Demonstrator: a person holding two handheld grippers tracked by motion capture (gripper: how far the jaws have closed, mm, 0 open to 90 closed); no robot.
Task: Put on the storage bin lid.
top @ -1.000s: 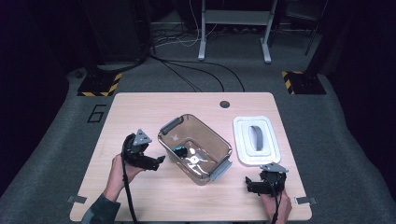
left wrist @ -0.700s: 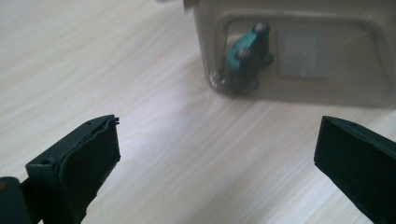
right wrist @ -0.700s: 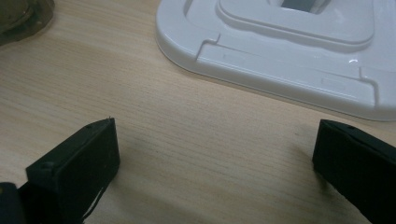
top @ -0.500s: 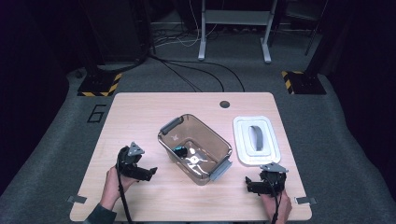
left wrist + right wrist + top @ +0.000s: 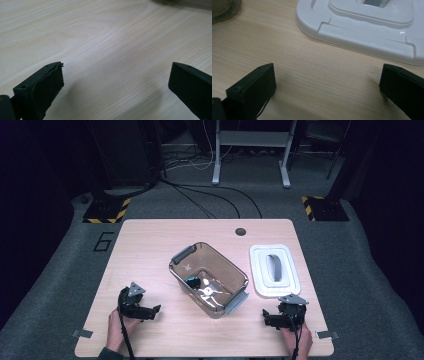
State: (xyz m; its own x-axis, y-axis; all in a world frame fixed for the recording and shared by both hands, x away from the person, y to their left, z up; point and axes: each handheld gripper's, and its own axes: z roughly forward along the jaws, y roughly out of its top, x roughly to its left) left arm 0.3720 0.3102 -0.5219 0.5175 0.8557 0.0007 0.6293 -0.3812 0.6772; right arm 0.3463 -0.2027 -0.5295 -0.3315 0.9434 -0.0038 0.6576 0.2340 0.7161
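Bin, a clear brownish tub, sits in the middle of the table, and everything else can be placed from it. Between the left gripper's jaws, which have just been opening and now stand wide, there is only bare wood; that gripper rests low near the table's front edge, well to the left of the bin. The right gripper's jaws are wide too, with nothing between them, and it lies at the front right of the bin, just short of the white lid. That lid lies flat on the table just to the right of the bin, handle side up, apart from it.

Inside the bin lie a few small things, one dark with a bluish spot and something pale; what they are I can't tell at this size. My reading is that the loading looks done, both hands have let go, and what remains is lifting the lid onto the bin.
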